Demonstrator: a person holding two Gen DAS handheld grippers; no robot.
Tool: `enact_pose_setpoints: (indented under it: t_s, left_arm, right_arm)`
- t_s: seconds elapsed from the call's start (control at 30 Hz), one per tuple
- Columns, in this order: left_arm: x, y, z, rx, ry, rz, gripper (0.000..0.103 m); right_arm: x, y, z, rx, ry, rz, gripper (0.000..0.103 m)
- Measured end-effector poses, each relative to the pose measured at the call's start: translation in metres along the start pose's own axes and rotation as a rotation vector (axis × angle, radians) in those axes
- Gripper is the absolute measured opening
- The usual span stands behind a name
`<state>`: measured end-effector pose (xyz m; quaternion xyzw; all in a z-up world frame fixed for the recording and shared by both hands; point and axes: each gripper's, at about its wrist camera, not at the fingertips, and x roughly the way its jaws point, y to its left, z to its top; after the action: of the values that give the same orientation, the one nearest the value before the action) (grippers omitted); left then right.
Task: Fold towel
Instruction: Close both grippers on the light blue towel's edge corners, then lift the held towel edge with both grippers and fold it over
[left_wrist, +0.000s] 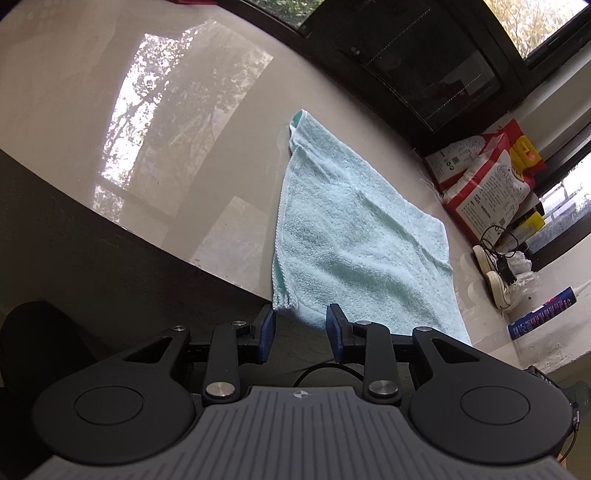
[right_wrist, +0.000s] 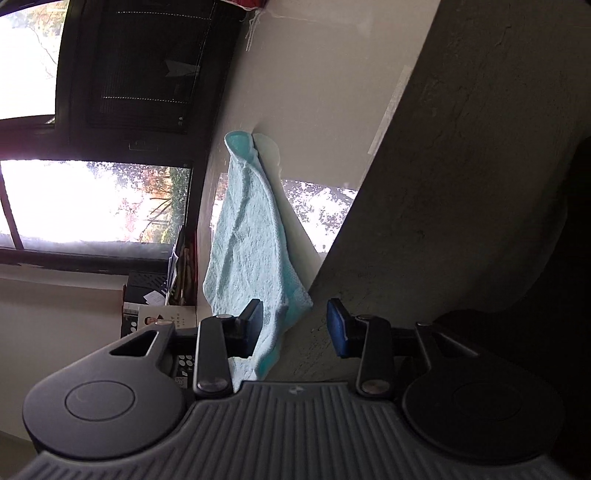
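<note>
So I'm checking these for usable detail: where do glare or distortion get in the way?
Left wrist view: window glare on the glossy table, fisheye bending its edge; the towel stays sharp. Right wrist view: the scene is turned sideways, the window is blown out white, and the right side is dark.

Towel (left_wrist: 354, 229) pale aqua terry cloth, nubby, matt; tabletop (left_wrist: 74, 92) smooth, glossy, mirror-like; gripper pads (left_wrist: 266, 334) blue, matt; packets (left_wrist: 491, 184) shiny printed plastic.
</note>
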<state>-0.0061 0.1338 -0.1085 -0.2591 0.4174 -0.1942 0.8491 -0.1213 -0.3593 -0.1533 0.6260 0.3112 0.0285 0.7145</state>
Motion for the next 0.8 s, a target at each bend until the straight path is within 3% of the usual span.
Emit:
enact_pose_setpoints:
  t_s: [0.23, 0.8]
  left_arm:
    - [-0.001, -0.002, 0.001, 0.011, 0.008, -0.032, 0.010]
    - [-0.025, -0.019, 0.016, 0.035, -0.056, -0.145, 0.009]
  right_arm:
    - [-0.005, 0.002, 0.003, -0.009, -0.011, 0.022, 0.012]
    - [-0.058, 0.013, 0.018, -0.210, -0.046, 0.130, 0.011]
